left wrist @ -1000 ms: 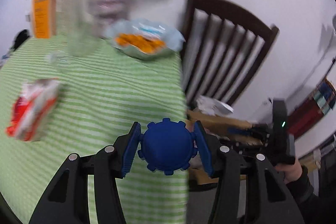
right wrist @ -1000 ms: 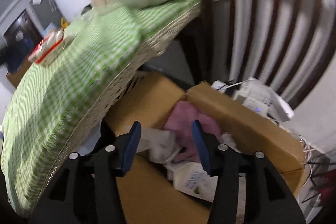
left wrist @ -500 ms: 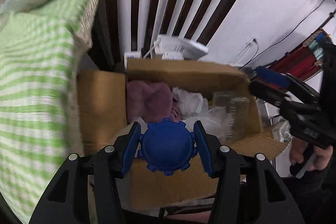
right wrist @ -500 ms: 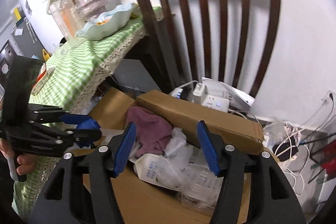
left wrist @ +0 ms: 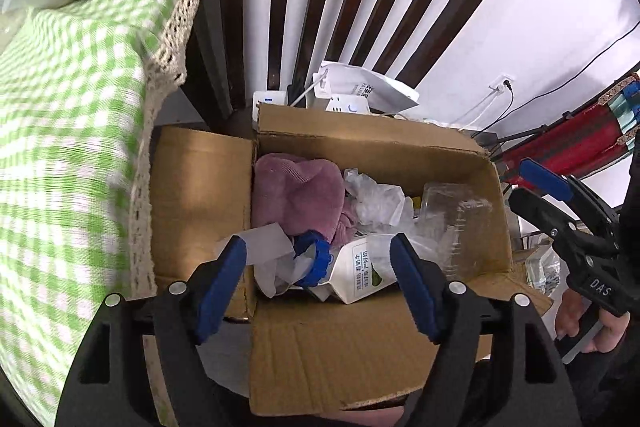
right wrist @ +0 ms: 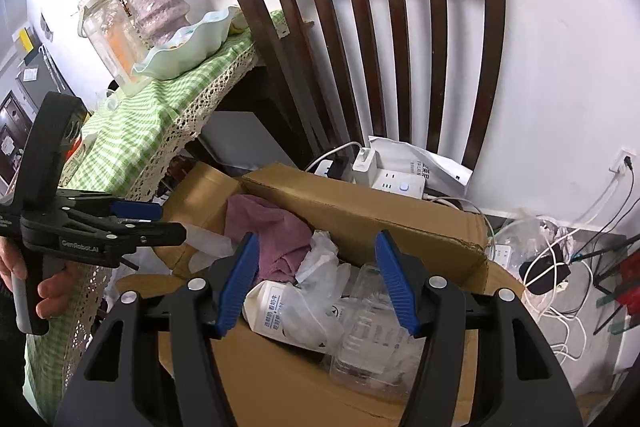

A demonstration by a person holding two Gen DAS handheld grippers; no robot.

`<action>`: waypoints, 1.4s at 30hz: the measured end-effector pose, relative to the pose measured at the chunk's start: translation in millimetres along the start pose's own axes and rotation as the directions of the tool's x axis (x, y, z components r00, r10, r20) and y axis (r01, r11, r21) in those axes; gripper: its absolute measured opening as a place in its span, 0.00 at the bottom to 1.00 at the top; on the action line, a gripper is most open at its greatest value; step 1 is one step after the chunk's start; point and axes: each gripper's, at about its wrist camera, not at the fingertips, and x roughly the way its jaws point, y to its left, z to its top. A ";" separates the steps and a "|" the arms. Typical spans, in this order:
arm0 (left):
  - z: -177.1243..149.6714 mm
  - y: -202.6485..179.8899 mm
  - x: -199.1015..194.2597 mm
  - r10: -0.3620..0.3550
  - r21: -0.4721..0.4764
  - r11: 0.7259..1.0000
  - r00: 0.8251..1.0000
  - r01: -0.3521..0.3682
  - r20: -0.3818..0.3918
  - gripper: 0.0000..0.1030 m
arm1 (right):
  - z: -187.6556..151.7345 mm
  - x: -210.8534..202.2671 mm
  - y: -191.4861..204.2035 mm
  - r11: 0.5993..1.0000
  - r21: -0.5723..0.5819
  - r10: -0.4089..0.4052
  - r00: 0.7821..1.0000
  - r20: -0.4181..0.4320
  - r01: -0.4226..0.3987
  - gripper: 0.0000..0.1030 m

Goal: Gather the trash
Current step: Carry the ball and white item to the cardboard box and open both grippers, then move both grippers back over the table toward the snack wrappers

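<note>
Beside the green-checked tablecloth [left wrist: 60,115], an open brown cardboard box [left wrist: 332,347] is seen. Inside, a round blue plastic cap [left wrist: 316,263] lies at seven o'clock. Above it, the left gripper [left wrist: 318,277] is opening, empty; the right gripper [right wrist: 318,285] is spread, empty.

Left gripper [left wrist: 320,281]: black frame, ribbed blue pads, silver screws. Right gripper [right wrist: 318,281]: identical build. White side lettering at frame edges; grey triggers; dark sleeves.
</note>
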 end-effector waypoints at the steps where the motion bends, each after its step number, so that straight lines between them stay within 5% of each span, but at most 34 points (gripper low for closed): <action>1: -0.6 0.4 -3.7 0.006 0.003 1.000 1.000 -0.006 0.010 0.70 | 0.8 -1.4 1.2 1.000 -0.004 -0.001 1.000 0.004 0.001 0.57; 12: -9.2 9.8 -64.5 0.008 0.009 1.000 0.986 -0.010 0.164 0.70 | 13.9 -15.3 17.6 0.998 -0.033 -0.051 0.998 0.045 0.052 0.60; 20: -35.4 59.2 -141.8 0.086 -0.074 0.995 0.934 -0.064 0.347 0.70 | 25.7 -10.3 67.9 0.992 -0.116 -0.033 0.998 0.058 0.039 0.60; 26: -77.2 114.9 -199.6 0.212 -0.143 0.976 0.861 -0.164 0.463 0.72 | 30.2 -3.9 125.3 0.976 -0.216 0.009 0.998 0.059 0.004 0.60; 29: -101.2 151.4 -220.6 0.353 -0.186 0.936 0.784 -0.300 0.510 0.73 | 31.0 -5.1 148.6 0.965 -0.262 0.026 0.997 0.070 -0.007 0.62; 32: -112.8 186.5 -226.6 0.471 -0.237 0.882 0.729 -0.408 0.498 0.73 | 31.1 -2.8 164.7 0.962 -0.274 0.035 0.997 0.070 -0.015 0.63; 35: -119.2 221.0 -220.3 0.459 -0.238 0.888 0.755 -0.392 0.467 0.84 | 28.6 0.9 179.0 0.957 -0.290 0.040 0.997 0.060 -0.021 0.63; 39: -117.5 255.8 -204.8 0.448 -0.295 0.890 0.785 -0.347 0.428 0.84 | 25.1 7.0 195.7 0.950 -0.312 0.040 0.998 0.039 -0.026 0.63; 42: -114.8 268.5 -193.7 0.455 -0.311 0.885 0.781 -0.346 0.427 0.83 | 24.0 9.5 204.3 0.945 -0.327 0.037 0.999 0.032 -0.024 0.63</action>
